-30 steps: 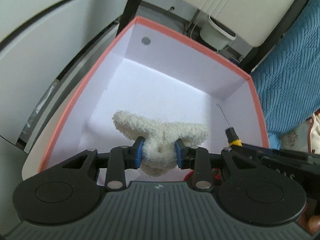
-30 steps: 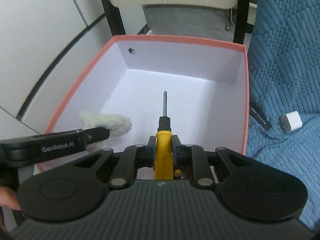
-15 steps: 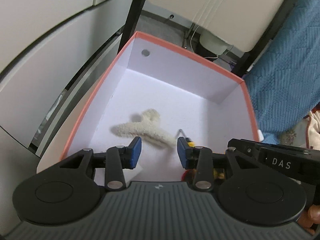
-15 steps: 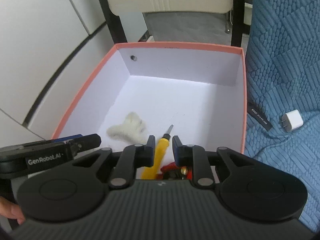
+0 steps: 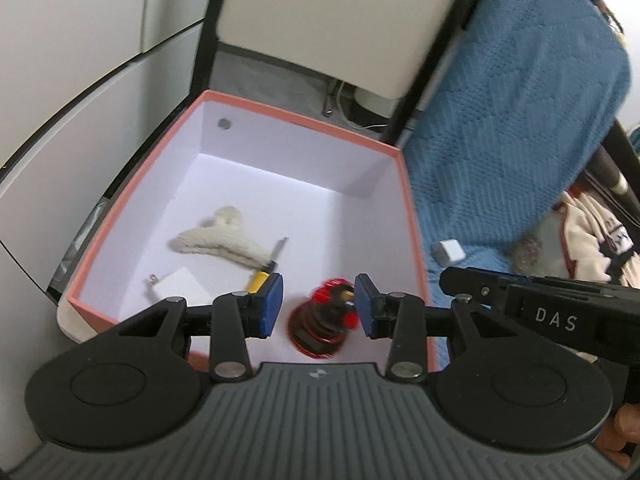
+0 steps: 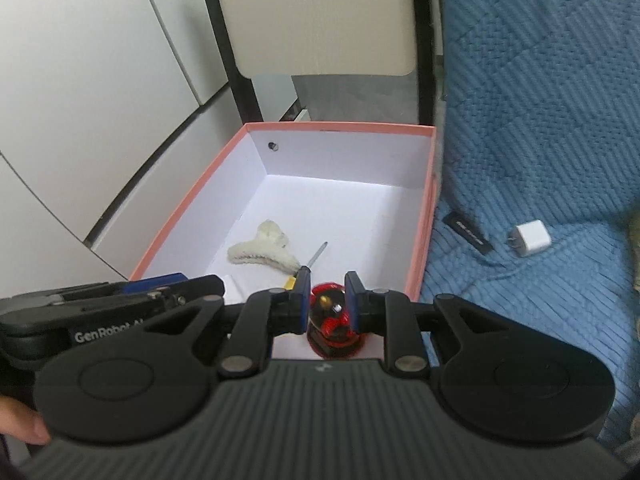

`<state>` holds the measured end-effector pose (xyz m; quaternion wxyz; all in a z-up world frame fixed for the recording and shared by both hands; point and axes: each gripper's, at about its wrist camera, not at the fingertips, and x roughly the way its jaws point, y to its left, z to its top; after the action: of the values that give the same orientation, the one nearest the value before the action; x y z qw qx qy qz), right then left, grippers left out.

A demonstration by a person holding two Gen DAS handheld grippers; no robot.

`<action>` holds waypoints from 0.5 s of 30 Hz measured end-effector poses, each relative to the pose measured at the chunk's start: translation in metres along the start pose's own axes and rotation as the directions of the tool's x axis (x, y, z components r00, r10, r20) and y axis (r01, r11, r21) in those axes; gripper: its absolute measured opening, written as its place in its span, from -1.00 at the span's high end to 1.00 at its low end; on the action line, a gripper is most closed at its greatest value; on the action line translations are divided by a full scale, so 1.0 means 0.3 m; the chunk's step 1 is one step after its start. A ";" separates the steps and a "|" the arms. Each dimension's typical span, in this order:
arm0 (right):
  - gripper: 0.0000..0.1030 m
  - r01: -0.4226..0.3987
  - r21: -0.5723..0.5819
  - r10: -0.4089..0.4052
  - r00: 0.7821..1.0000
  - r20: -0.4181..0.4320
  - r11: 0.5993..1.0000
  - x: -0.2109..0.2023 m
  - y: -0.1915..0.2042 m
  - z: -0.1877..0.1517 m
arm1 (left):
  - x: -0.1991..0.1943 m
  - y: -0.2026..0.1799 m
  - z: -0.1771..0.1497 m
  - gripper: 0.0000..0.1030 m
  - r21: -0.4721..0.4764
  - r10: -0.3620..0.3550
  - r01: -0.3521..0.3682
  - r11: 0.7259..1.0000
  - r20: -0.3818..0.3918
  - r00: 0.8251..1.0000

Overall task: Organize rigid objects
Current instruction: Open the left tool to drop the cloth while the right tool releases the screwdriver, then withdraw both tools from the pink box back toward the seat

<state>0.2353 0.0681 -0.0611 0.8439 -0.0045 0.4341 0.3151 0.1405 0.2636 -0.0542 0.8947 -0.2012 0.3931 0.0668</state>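
A pink-rimmed white box [image 5: 304,118] [image 6: 340,127] holds a fluffy cream claw-shaped piece [image 5: 220,246] [image 6: 262,254]. Beside it lies a yellow-handled screwdriver [image 5: 259,279] [image 6: 316,256]. A red and black round object [image 5: 324,328] [image 6: 334,332] sits near the box's front wall, and a small white plug-like item [image 5: 180,284] lies at the front left. My left gripper [image 5: 319,306] hangs open above the box with nothing in it. My right gripper [image 6: 327,300] hovers beside it, its jaws narrowly apart and holding nothing.
A blue quilted blanket [image 6: 540,120] lies right of the box, with a white charger [image 6: 530,238] [image 5: 449,250] and a black strip [image 6: 470,234] on it. A chair with a cream back [image 6: 320,12] stands behind. White cabinet fronts [image 6: 100,80] run along the left.
The left gripper let go of the fluffy piece and the right let go of the screwdriver; both now lie in the box. Both grippers rose and drew back.
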 end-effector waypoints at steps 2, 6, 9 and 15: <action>0.55 0.003 0.001 -0.003 1.000 0.013 1.000 -0.044 -0.018 -0.021 | -0.024 -0.037 -0.023 0.12 0.017 -0.020 0.020 1.000 0.002 1.000; 0.55 0.016 -0.002 -0.016 0.999 0.037 1.000 -0.126 -0.060 -0.071 | -0.073 -0.105 -0.081 0.12 0.041 -0.036 0.036 0.999 0.016 0.999; 0.55 0.024 0.002 -0.024 0.998 0.050 1.000 -0.187 -0.100 -0.116 | -0.109 -0.153 -0.127 0.12 0.058 -0.042 0.042 0.997 0.015 0.999; 0.55 0.037 0.005 -0.038 0.994 0.098 0.999 -0.315 -0.170 -0.202 | -0.188 -0.246 -0.212 0.06 0.070 -0.056 0.053 0.996 0.038 0.998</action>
<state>0.1783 -0.0396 -0.0427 0.8701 0.0042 0.3924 0.2983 0.0793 0.1724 -0.0291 0.9103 -0.1793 0.3718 0.0326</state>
